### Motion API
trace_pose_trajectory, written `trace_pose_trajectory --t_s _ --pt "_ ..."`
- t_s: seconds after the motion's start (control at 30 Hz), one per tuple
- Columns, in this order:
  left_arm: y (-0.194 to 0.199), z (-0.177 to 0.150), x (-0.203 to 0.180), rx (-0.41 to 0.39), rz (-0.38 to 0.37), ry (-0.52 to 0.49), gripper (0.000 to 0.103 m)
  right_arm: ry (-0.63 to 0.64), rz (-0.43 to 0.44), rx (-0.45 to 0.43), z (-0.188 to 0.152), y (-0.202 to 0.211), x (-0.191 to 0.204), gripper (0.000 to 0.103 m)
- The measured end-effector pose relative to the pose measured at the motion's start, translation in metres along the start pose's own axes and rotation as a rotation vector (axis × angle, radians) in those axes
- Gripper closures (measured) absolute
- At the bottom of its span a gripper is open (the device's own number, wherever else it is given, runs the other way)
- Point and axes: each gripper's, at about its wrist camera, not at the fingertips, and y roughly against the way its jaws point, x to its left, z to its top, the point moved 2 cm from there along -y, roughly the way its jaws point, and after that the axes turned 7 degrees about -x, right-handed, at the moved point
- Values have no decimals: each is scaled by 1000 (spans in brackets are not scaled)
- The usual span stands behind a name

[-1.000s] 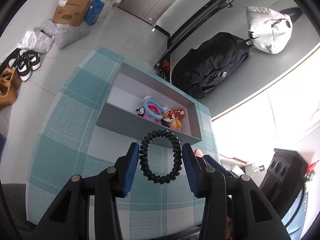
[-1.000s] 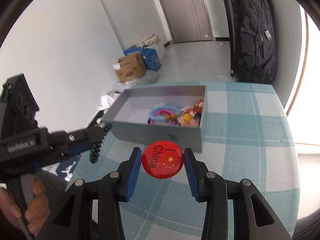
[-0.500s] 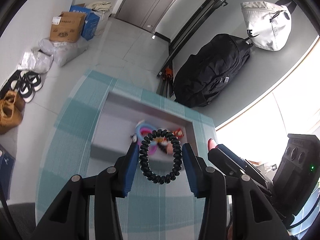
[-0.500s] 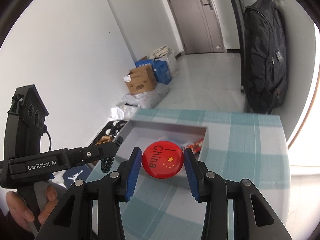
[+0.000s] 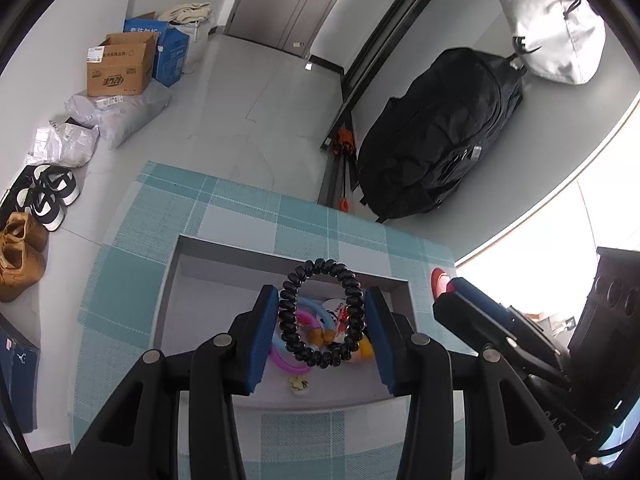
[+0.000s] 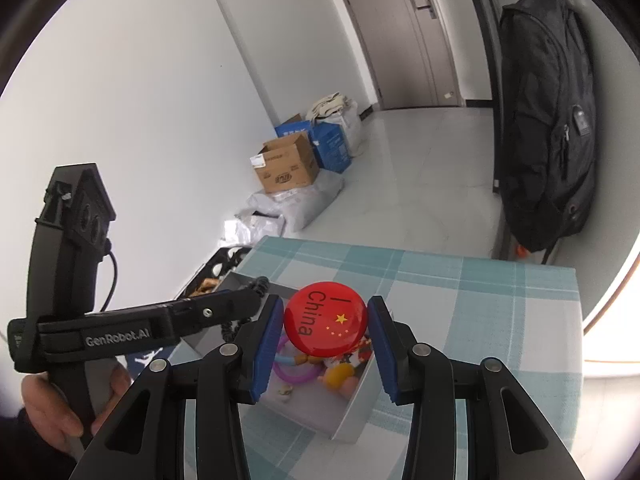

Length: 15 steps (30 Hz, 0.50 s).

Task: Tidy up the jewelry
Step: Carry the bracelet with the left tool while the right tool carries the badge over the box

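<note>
Both grippers have swung in over the grey box (image 5: pixel 400 292) within the last second. The left gripper (image 5: pixel 322 322) grips a black coil hair tie (image 5: pixel 322 316) between its fingers; the right gripper (image 6: pixel 326 330) clamps a red badge (image 6: pixel 325 322). The box with its trinkets now lies directly beyond both fingertips, so a drop looks near.

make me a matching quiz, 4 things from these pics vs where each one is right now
Things:
1. black spiral hair tie
2. red badge
3. purple ring
4. black backpack

Places:
A. lying in the grey box
B. in the right hand-held gripper
C. against the wall
D. in the left hand-held gripper

Pairs: 1-D, 2-B, 3-A, 4-C
</note>
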Motion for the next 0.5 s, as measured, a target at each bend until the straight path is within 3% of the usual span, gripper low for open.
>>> trace_pose_trajectory --t_s 0.5 --pt "-20 -2 1 54 8 18 64 -30 45 53 -5 -20 -9 61"
